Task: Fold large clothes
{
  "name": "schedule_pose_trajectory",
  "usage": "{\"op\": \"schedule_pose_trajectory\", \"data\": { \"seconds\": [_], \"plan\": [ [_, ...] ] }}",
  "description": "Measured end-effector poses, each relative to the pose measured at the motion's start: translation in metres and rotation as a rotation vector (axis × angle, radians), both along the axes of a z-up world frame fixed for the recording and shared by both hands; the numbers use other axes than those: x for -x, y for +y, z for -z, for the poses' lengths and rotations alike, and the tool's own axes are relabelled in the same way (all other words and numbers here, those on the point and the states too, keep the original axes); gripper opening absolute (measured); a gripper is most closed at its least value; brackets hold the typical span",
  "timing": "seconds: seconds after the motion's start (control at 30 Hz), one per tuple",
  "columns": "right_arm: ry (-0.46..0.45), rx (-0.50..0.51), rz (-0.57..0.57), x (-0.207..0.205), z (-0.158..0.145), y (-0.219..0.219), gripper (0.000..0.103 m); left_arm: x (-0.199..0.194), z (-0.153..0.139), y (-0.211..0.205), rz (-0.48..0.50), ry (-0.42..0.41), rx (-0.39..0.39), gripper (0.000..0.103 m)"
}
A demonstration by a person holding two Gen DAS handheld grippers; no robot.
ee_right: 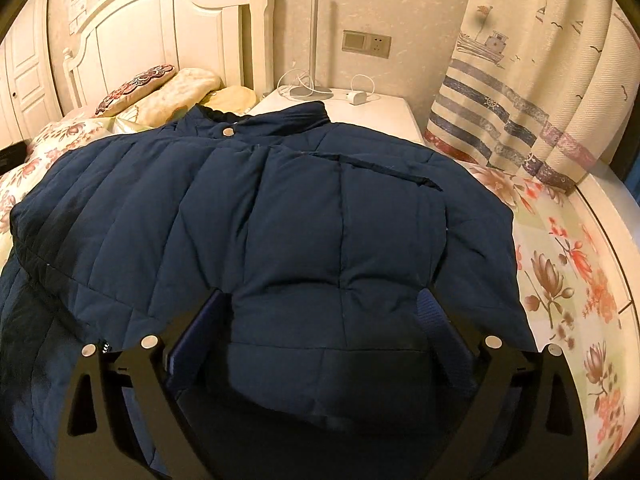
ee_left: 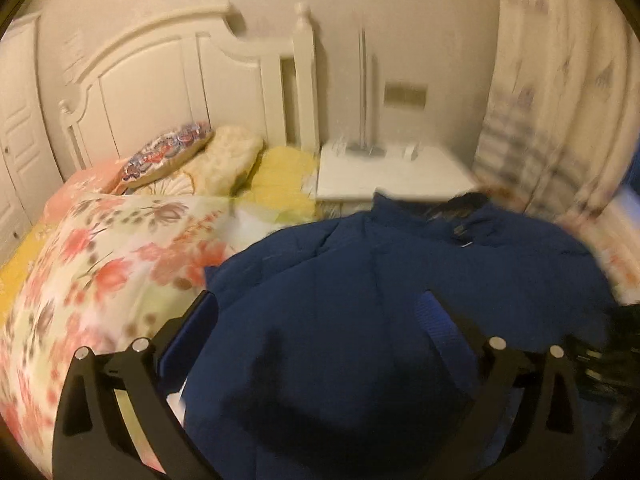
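A dark blue padded jacket (ee_right: 280, 208) lies spread on the bed's floral quilt (ee_right: 560, 272), collar toward the nightstand. My right gripper (ee_right: 320, 294) is at its near edge. A thick bulge of the fabric sits squeezed between the two wide-set fingers (ee_right: 440, 320), so it is shut on the jacket. In the blurred left wrist view the same jacket (ee_left: 360, 280) lies below and ahead of my left gripper (ee_left: 318, 300). Its jaws stand wide open above the fabric, with nothing pinched between them. The jacket's near hem is hidden under both grippers.
A white nightstand (ee_right: 372, 112) with a lamp base (ee_right: 312, 92) and a charger (ee_right: 356, 98) stands past the collar. Pillows (ee_right: 136, 88) lean at the white headboard (ee_right: 160, 24) on the left. A striped curtain (ee_right: 540, 80) hangs at the right.
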State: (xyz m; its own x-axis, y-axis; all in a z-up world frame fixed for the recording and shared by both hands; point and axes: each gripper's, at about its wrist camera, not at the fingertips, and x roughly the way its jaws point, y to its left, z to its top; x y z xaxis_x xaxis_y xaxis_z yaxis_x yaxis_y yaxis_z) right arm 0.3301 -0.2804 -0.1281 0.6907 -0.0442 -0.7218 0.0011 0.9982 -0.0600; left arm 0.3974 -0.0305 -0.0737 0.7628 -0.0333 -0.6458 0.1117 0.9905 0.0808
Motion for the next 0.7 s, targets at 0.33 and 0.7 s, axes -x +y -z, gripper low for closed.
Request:
{"op": "schedule_pose_trajectory", "data": {
  "seconds": [0.33, 0.7],
  "plan": [
    [0.018, -0.086, -0.006, 0.000, -0.003, -0.010, 0.096, -0.040, 0.064, 0.002, -0.009, 0.110, -0.033, 0.101],
    [-0.076, 0.055, -0.065, -0.057, -0.048, 0.040, 0.095, -0.040, 0.061, 0.004, -0.020, 0.104, -0.025, 0.101]
  ]
}}
